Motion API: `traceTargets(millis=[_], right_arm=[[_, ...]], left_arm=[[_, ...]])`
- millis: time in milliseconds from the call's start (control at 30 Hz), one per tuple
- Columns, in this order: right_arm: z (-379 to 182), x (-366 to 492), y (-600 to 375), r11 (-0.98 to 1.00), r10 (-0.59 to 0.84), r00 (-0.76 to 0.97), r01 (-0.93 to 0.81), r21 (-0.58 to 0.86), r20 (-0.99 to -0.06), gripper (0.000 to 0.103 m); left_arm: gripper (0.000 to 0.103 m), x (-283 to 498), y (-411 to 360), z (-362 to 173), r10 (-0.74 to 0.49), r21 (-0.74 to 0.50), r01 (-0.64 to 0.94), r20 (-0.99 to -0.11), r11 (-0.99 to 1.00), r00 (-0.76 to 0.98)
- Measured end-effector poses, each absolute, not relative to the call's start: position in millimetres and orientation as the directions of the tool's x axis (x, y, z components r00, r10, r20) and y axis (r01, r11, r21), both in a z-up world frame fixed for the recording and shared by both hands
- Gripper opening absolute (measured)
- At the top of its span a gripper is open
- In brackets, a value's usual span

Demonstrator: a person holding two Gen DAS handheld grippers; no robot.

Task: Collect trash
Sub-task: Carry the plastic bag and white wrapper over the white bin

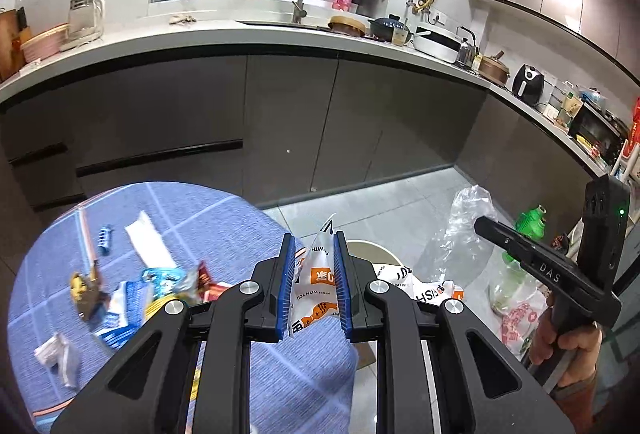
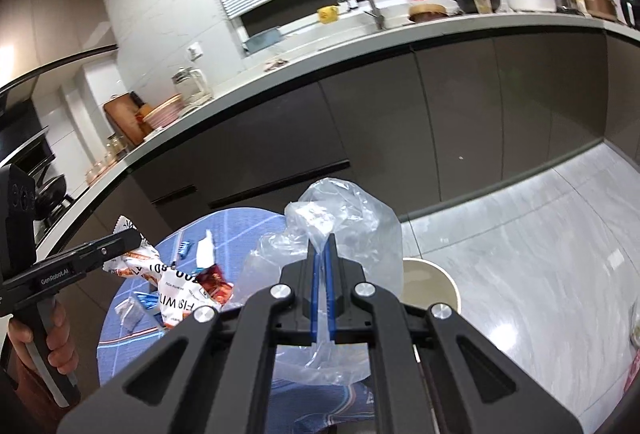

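With my left tool pinching a white-and-orange snack wrapper and my right tool clamped on a clear plastic bag, thin film may slip before reaching the bin just ahead, scattering onto the bench.

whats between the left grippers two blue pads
A white and orange snack wrapper, pinched between the left gripper pads; left wrist view shows it.

Two grippers, one round table, one white bin, one clear plastic bag, one snack packet (held), one blue clip
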State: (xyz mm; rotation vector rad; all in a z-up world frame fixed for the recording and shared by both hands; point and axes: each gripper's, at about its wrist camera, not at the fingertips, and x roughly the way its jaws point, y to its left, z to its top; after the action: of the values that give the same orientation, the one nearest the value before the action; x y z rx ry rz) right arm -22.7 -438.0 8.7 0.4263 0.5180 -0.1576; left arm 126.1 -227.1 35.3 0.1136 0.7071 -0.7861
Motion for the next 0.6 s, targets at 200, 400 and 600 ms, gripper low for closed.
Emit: traceTargets(millis=[200,400,600], right_arm=[[-10,-15,-461,0.88,-0.062,0.84,0.3,0.367,-0.54,0.006],[-31,4,-476,0.873,-0.101,0.81,0.351,0.339,-0.578,0.006],[-58,25,-489,0.864,-0.11,0.78,0.381,0.328,-0.616,0.006]], left_arm=[[0.018,140,-265,13,-0.566,-0.095,0.688,-0.654,0.719,0.501],[0.018,156,-298,-14,-0.531,-0.049,0.696,-0.685,0.716,0.498],[0.018,172,-325,-41,-0.509,-0.03,0.7,-0.709,0.714,0.488]])
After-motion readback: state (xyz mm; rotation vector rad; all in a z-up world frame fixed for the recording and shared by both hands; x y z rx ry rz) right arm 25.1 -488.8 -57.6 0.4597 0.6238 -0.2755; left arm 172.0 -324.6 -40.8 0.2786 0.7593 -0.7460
